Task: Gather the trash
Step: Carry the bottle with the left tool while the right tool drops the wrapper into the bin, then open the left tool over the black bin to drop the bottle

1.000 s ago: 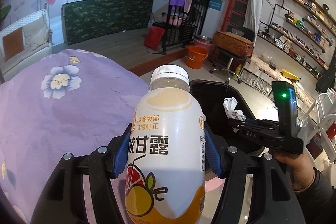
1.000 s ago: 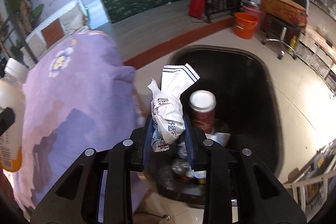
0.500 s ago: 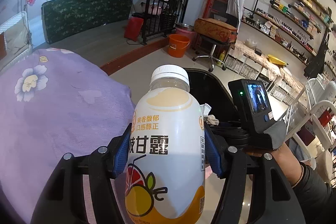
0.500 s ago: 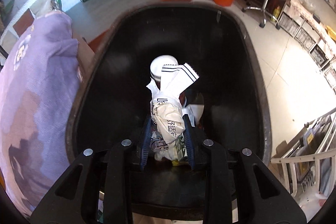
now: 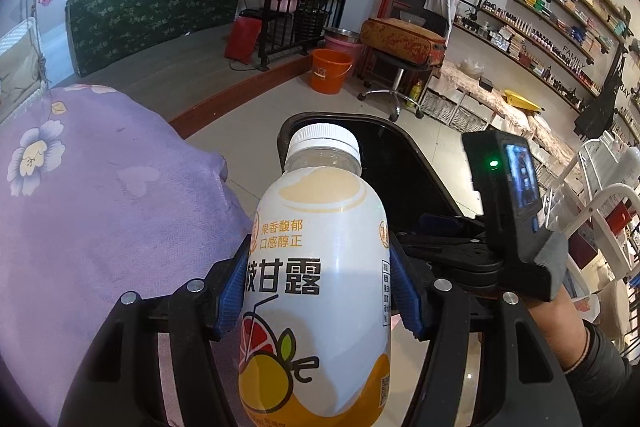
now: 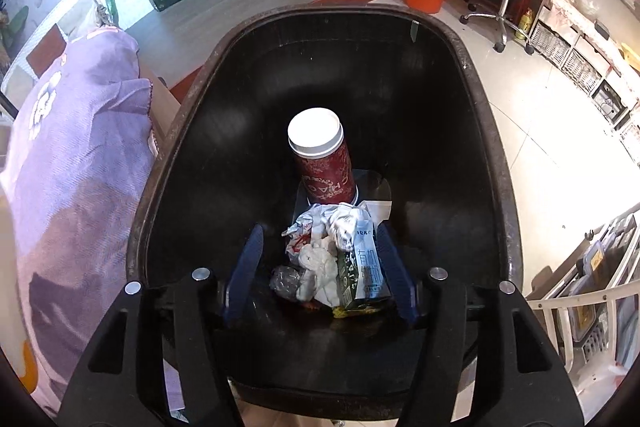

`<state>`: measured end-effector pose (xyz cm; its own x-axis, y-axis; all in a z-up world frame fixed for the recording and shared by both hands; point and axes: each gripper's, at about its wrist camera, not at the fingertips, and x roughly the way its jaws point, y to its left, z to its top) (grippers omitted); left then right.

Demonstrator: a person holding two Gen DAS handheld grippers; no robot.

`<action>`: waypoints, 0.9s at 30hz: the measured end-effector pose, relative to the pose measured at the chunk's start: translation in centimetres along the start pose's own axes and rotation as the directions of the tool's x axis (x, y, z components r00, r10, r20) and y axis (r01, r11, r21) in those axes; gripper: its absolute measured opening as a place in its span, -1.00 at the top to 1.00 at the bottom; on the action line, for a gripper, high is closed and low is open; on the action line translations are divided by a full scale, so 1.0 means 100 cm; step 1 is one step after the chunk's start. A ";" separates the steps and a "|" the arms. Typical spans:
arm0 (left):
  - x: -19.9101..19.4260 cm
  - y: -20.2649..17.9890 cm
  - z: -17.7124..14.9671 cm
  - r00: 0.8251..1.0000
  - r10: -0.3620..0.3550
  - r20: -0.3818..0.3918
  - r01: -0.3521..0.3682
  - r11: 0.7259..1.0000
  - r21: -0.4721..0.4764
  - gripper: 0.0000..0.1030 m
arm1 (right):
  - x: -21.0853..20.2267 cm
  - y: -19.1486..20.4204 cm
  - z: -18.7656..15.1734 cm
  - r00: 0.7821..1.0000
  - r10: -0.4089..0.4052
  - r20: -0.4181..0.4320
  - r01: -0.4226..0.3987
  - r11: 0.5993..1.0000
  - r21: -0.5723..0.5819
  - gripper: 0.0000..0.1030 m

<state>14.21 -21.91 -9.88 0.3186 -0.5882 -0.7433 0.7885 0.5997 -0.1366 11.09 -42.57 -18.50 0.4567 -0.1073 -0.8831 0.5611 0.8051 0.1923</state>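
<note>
My left gripper (image 5: 318,291) is shut on a white and orange drink bottle (image 5: 316,267) with a white cap, held upright beside the black trash bin (image 5: 416,155). My right gripper (image 6: 320,267) is open and empty, held over the black trash bin (image 6: 500,163). In the bin lie a crumpled white wrapper (image 6: 340,227), a milk carton (image 6: 362,275) and an upright red paper cup (image 6: 322,159) with a white lid. The right gripper's body also shows in the left wrist view (image 5: 508,219), over the bin.
A table with a purple flowered cloth (image 5: 88,187) stands left of the bin, also in the right wrist view (image 6: 76,155). An orange bucket (image 5: 330,71), a stool with a case (image 5: 400,39) and a white rack (image 6: 592,291) stand around on the tiled floor.
My right gripper has opened over the bin and let go of the crumpled wrapper, which now lies among the trash inside. My left gripper still holds the bottle.
</note>
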 end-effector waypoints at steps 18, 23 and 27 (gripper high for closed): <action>0.075 -0.031 0.026 0.990 -0.012 -0.144 0.020 0.998 0.059 -0.18 | -0.091 -0.038 0.007 0.957 -0.076 0.279 0.044 0.992 0.117 -0.54; 0.092 -0.043 0.030 0.985 0.003 -0.170 0.013 0.995 0.094 -0.18 | -0.102 -0.058 0.003 0.943 -0.104 0.317 0.046 0.981 0.188 -0.54; 0.099 -0.050 0.031 0.983 0.009 -0.185 0.013 0.993 0.117 -0.19 | -0.102 -0.066 -0.001 0.942 -0.111 0.317 0.046 0.978 0.204 -0.54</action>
<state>15.06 -32.36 -14.55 0.2227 -0.4722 -0.8529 0.8486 0.5245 -0.0688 2.64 -46.69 -10.76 0.5869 -0.3750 -0.7176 0.7108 0.6631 0.2348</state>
